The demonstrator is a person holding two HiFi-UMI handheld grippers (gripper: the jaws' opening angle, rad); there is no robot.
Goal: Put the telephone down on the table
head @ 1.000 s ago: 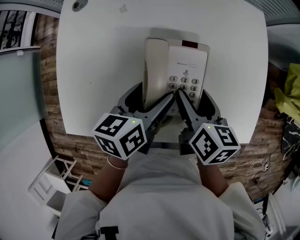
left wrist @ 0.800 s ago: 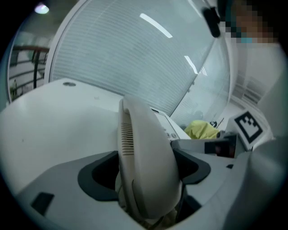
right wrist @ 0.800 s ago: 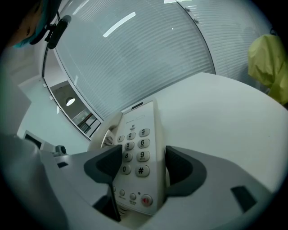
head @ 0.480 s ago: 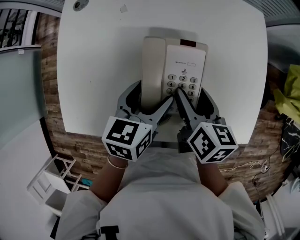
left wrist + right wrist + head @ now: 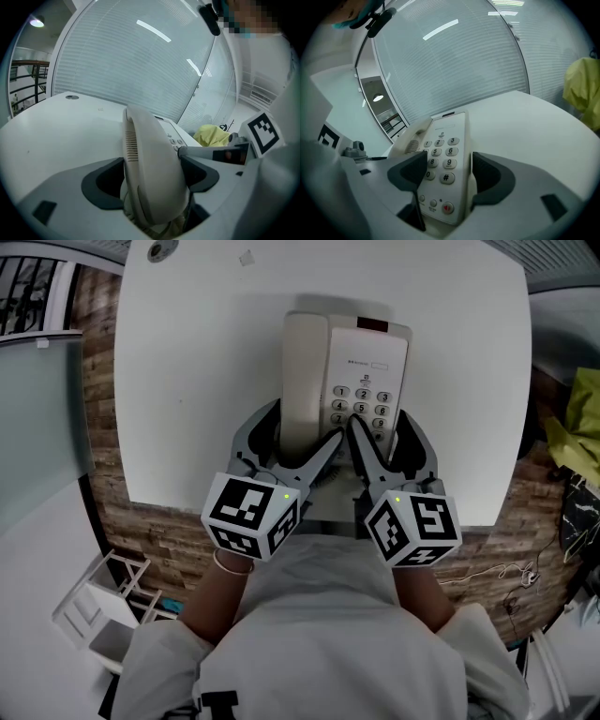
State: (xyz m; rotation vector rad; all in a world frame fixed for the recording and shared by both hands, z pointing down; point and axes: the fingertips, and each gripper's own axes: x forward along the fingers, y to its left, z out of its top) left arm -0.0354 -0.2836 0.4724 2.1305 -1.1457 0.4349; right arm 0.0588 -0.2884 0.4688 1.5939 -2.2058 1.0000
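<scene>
Telephone [image 5: 370, 352], a cream desk set with its handset [image 5: 305, 371] cradled along the 9 o'clock side and a number keypad [image 5: 361, 407] on the 3 o'clock side, sits over the middle of a white table [image 5: 187, 381], its near end towards the person at 6 o'clock. Both tools grip that near end. The left gripper [image 5: 295, 432] has its jaws pressed against the handset end, one pad on each flank, as the left gripper view shows. The right gripper [image 5: 382, 427] pinches the keypad half of the base, with the dark pads touching both edges beside the bottom row of keys. Compared with a second ago, the telephone has slid a little towards 9 o'clock and squared up, so its long sides now run straight from 6 to 12 o'clock. The dark shadow along its far edge has also thinned, and the right marker cube has drawn closer to the left one. That thinner shadow suggests the set has been lowered and is on the tabletop or just shy of it, though no view shows the underside meeting the surface. If it is resting, what likely remains is to spread both pairs of jaws and pull back towards 6 o'clock without dragging the base or tipping the handset off its cradle. A small round fitting [image 5: 159, 251] sits at the table's far corner near 11 o'clock.
</scene>
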